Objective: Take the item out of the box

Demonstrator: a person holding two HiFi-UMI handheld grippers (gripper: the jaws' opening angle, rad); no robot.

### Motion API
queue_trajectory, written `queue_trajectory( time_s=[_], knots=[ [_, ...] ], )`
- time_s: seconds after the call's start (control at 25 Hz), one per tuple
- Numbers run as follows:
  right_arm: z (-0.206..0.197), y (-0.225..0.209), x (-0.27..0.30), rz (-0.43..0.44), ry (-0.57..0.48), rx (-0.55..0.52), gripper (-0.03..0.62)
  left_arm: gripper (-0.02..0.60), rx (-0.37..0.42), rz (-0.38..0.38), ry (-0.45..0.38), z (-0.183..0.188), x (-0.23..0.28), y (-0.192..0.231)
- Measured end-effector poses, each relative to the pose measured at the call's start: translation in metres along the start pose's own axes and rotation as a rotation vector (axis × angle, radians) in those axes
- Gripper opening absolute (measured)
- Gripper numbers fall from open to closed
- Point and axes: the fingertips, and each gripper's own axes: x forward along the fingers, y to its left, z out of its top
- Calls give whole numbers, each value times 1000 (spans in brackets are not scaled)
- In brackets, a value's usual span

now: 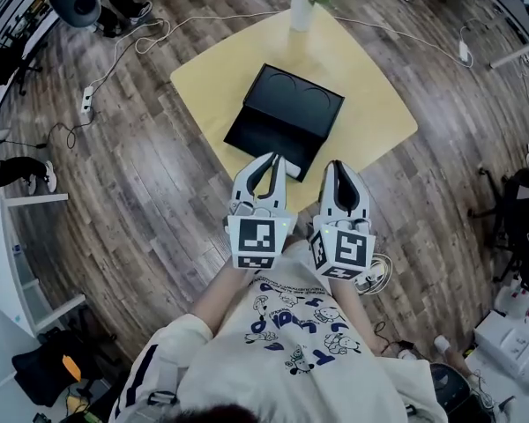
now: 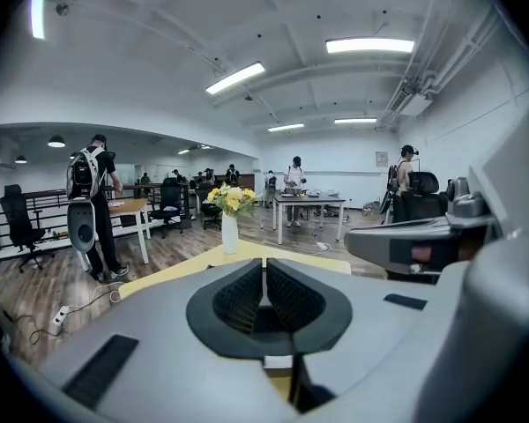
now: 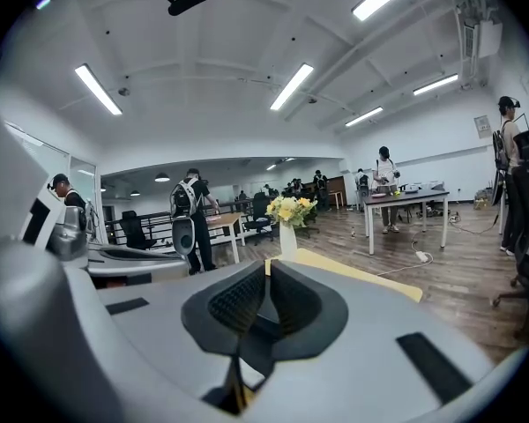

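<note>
**Head view.** The black box (image 1: 286, 113) lies on the yellow surface (image 1: 370, 95), toward its near-left side, with one corner close to the near edge. It looks closed. The item does not show, and I judge it to be inside, under the lid. The left gripper (image 1: 273, 159) and the right gripper (image 1: 335, 167) are side by side and both point at the box. The left one's tips show over the box's near edge, and the right one's are just beside its near-right corner. I cannot tell whether either touches the box. A white vase (image 1: 301, 11) of yellow flowers stands at the far corner, well apart from the box.

This looks like the approach step, with nothing lifted yet. The next move calls for the jaws to part and catch the lid's front edge, perhaps with the other gripper steadying the base.

**Left gripper view.** The jaws are clenched, with the ribbed pads meeting and nothing between them. Beyond them are a strip of the surface and the vase. The gripper's own body hides the box.

**Right gripper view.** These jaws are also pressed together and empty. The vase stands straight ahead, and the left gripper's body shows at the left.

**Edges and room.** The surface is bare to the right of the box and beyond it, which leaves room to set the item down. The near edge is close, so dragging the box toward the person risks tipping it off. Cables (image 1: 141, 38) trail on the floor, well clear of the work.
</note>
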Motion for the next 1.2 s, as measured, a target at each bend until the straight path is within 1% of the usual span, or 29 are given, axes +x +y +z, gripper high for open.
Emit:
queue_trajectory(
  time_s=[0.24,0.48,0.64,0.8,1.0,1.2],
  knots=[
    [-9,-12,16,-6,34,22,37,26,36,-43,28,-4,14,-4],
    [-29,-12,28,-8,94,31,37,26,59,-102,94,-16,24,0],
    [-36,-10,34,-29,119,37,37,26,87,-157,140,-24,33,7],
    [-42,-11,39,-70,144,51,37,26,107,-252,205,-36,44,8],
    [-53,-12,44,-112,177,62,37,26,220,-403,304,-56,56,2],
    [-67,-12,41,-164,209,83,37,25,312,-566,386,-76,64,-5]
  ],
)
